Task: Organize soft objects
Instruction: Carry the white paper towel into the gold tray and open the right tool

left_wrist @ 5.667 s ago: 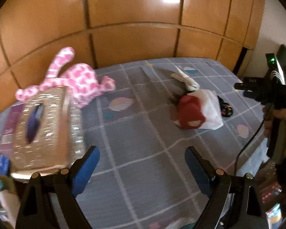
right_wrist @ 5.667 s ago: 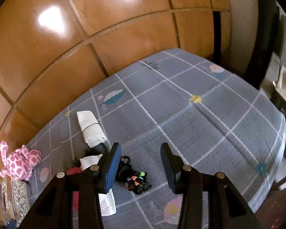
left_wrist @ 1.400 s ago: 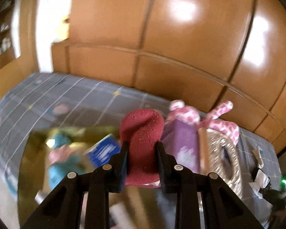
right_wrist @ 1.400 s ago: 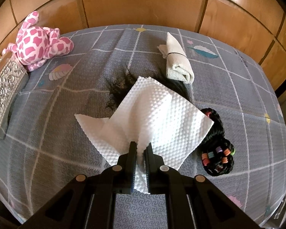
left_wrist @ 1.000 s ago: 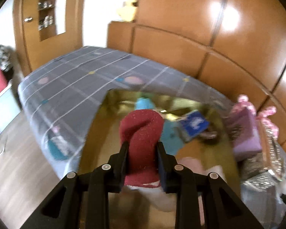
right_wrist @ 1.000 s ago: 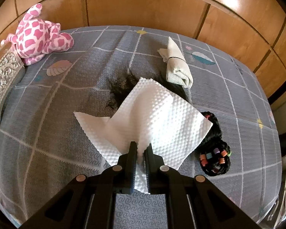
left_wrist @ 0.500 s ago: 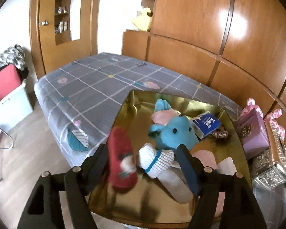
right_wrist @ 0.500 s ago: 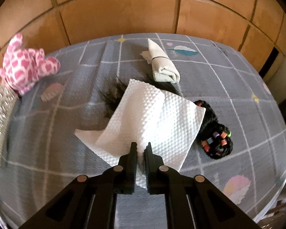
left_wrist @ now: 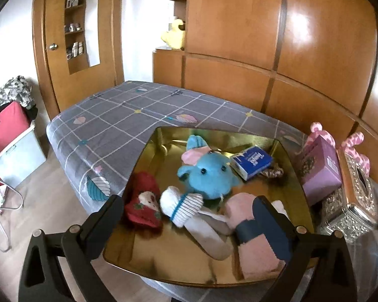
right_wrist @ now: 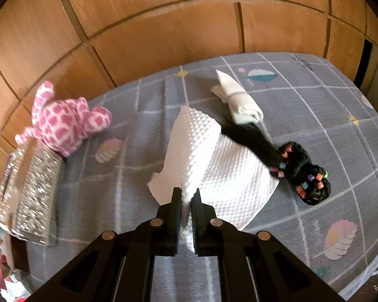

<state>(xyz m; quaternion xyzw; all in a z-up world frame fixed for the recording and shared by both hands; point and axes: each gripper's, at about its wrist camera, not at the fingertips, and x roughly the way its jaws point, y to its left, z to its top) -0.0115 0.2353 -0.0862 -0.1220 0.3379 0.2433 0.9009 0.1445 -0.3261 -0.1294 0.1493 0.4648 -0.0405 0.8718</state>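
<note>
Red sock (left_wrist: 143, 201) dropped; left gripper (left_wrist: 189, 216) fingers just spread, angled down.

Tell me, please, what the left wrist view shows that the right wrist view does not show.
Only the left wrist view shows the gold tray holding the red sock, the blue plush and a blue tissue pack, with the left tool open above it. Only the right wrist view shows the right tool shut on the white paper towel, plus the black hair piece and the rolled white cloth. Both show the grey bedsheet, the silver tissue box and the pink spotted plush.
</note>
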